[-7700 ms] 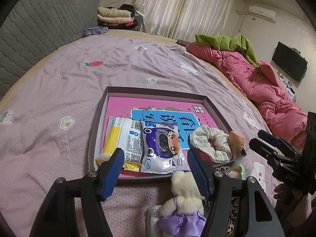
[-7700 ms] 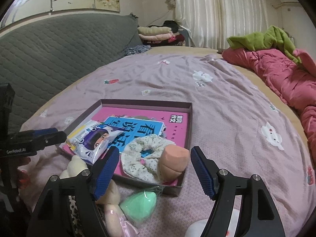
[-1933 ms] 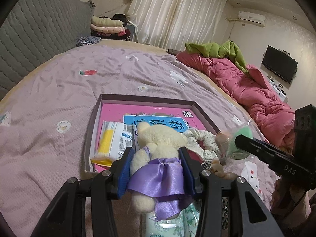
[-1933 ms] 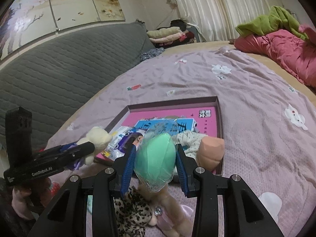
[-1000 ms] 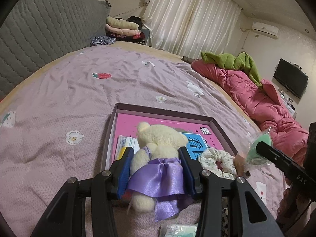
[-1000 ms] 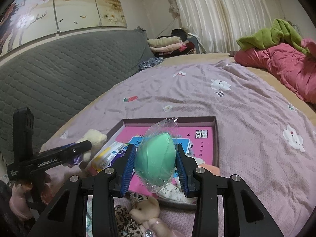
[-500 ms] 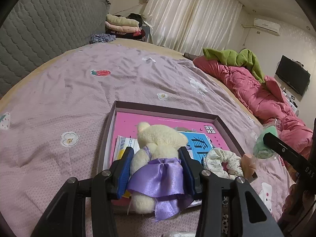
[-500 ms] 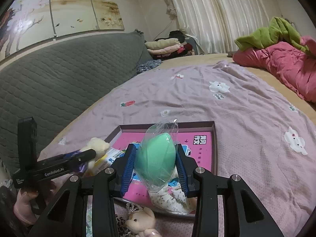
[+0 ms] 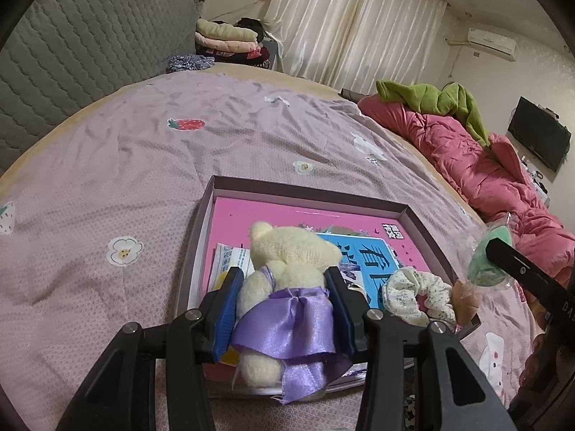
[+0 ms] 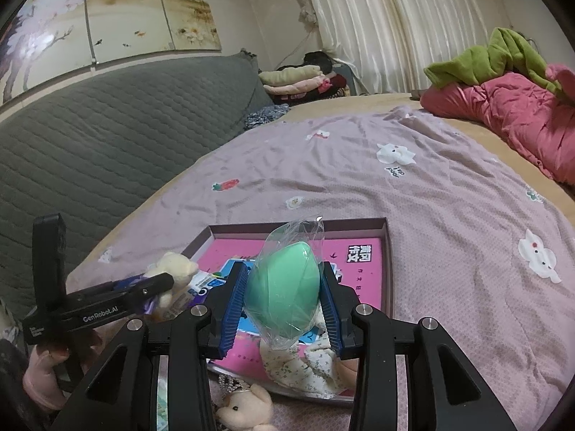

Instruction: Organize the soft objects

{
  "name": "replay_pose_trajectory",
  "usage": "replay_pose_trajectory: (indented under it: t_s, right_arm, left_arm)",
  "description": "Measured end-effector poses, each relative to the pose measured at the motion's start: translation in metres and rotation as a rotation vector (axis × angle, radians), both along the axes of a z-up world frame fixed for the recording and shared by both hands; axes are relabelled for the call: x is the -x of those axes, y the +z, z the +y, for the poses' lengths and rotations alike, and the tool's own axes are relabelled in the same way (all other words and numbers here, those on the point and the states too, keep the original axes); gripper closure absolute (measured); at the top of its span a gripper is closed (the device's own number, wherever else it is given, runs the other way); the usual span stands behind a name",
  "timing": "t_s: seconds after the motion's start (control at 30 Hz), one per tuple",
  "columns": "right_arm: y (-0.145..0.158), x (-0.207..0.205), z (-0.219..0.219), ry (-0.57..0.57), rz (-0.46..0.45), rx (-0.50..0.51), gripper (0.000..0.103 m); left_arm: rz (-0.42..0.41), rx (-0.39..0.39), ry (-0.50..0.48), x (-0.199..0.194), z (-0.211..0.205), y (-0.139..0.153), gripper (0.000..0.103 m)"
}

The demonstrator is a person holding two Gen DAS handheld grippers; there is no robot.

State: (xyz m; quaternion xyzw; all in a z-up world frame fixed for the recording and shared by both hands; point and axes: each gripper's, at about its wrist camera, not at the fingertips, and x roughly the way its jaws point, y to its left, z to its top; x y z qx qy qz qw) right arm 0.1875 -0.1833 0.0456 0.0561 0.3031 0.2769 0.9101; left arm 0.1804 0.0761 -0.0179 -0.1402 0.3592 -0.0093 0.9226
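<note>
The left gripper (image 9: 284,309) is closed on a cream teddy bear (image 9: 287,262) in a purple skirt, and its blue pads press the bear's sides. The bear hangs over the near left part of a shallow box (image 9: 305,197) that lies on the lilac bedspread (image 9: 143,165). The right gripper (image 10: 284,298) is closed on a green sponge egg (image 10: 284,287) in clear wrap, above the near edge of the box. Inside the box lie a pink book (image 9: 273,215), a floral scrunchie (image 9: 417,294) and a snack packet (image 9: 226,258).

The shallow cardboard tray (image 9: 201,222) sits on the lilac bedsheet (image 9: 125,165), floral fabric scrunchie (image 9: 417,292) inside its right corner.
</note>
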Motion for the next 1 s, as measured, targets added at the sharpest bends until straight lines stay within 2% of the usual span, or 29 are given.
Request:
replay_pose_trajectory:
  t_s: [0.37,0.7,1.0]
  right_arm:
    - [-0.008,-0.008,0.005,0.006,0.022,0.027,0.062]
    - [-0.028,-0.015,0.011,0.019,0.098,0.083,0.062]
    - [-0.046,-0.016,0.026,0.050,0.143,0.182,0.062]
  left_arm:
    - [0.047,-0.034,-0.012,-0.008,-0.007,-0.011,0.056]
    - [0.079,-0.045,-0.033,-0.013,-0.010,-0.017,0.056]
    - [0.101,-0.044,-0.067,-0.014,-0.016,-0.022,0.056]
